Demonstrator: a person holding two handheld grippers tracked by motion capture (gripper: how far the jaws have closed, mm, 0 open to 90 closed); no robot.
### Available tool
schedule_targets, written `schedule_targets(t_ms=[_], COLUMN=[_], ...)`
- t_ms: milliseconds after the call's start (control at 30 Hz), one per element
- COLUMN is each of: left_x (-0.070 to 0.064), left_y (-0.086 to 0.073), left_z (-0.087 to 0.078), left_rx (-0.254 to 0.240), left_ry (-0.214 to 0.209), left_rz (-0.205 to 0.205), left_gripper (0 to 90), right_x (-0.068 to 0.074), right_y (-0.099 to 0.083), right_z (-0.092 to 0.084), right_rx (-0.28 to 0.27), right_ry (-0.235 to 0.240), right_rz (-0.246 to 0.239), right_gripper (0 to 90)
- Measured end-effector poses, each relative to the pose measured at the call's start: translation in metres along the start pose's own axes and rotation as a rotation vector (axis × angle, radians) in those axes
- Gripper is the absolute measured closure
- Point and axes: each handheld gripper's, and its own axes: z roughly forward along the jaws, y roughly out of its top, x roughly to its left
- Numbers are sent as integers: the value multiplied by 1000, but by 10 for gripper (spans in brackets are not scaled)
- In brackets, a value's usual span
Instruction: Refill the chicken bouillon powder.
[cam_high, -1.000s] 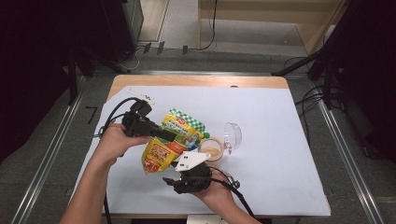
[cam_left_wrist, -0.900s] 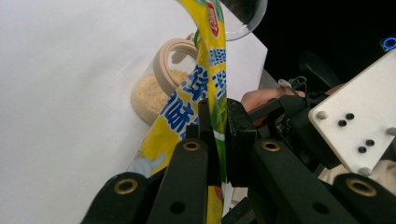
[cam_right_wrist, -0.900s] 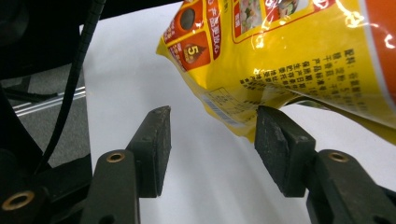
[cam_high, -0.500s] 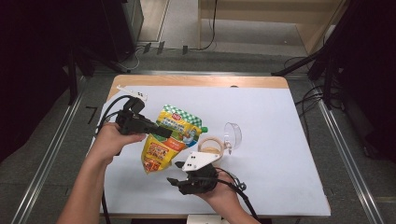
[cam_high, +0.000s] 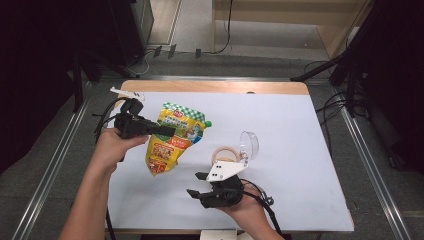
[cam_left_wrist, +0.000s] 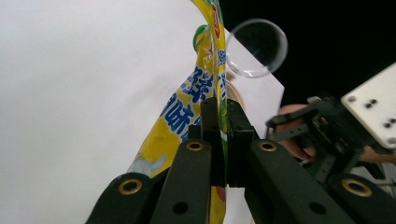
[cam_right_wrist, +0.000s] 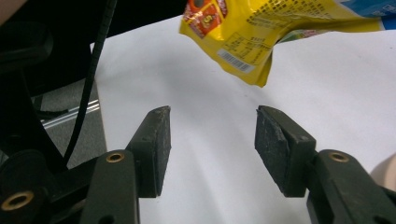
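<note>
Your table (cam_high: 310, 165) carries a white sheet across nearly its whole top, with a strip of wood showing at the far edge. 1 yellow pouch (cam_high: 172, 137), green-checked along its top and printed in red and blue, hangs over the left half of the sheet, lifted off it; seen from your right gripper view, its lower corner (cam_right_wrist: 252, 51) with a barcode floats above the white surface. Your left gripper (cam_high: 162, 131) reaches in from the left and its 2 jaws are pressed together on the pouch's edge, the film pinched flat between the pads (cam_left_wrist: 210, 130). Your right gripper (cam_high: 199, 184), topped by a white plate, sits near the front edge of the table, just below the pouch and apart from it; its 2 jaws are spread with nothing but bare sheet between them (cam_right_wrist: 210, 149). 1 clear round lid (cam_high: 249, 145) stands tilted right of the pouch, and 1 ring of tape (cam_high: 226, 152) lies touching it.
</note>
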Motion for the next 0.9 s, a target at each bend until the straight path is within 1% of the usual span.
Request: schedule_targets(t_ms=[67,133,200,233,333,367,433,567,667,700,733,767,867,900], left_x=[8,12,15,16,16,17,18,22,25,26,27,29,32,33], left_y=[0,1,2,3,5,5,6,5,4,3,2,1,-2,-3], left_z=[2,4,8,10,16,18,23,33,39,41,41,40,36,34], left_rx=[-18,-31,-39,-43,-55,-59,-73,-95,-69,-50,-67,-71,-74,-70], left_ry=[24,37,54,70,100,103,104,106,116,125,120,115,102,107], left_rz=[-21,-25,-23,-14,-8,-1,-7,15,16,10,1,-11,-27,-33], left_gripper=[900,900,899,899,898,898,897,893,892,892,893,893,893,892], right_x=[-1,-3,-4,-4,-6,-6,-7,-8,-8,-8,-8,-8,-8,-8], right_y=[0,0,-1,-1,-3,-3,-4,-5,-6,-6,-6,-6,-6,-6], right_z=[0,0,0,0,0,-1,-2,-3,-3,-3,-3,-3,-3,-3], right_rx=[-2,-3,-8,-3,2,4,6,6,9,10,9,10,13,13], right_ry=[-6,-11,-14,-15,-23,-25,-31,-39,-40,-40,-40,-39,-38,-38], right_rz=[-1,2,-2,5,9,10,20,26,24,25,25,25,28,28], right_gripper=[471,471,470,470,470,470,470,466,465,465,465,465,465,465])
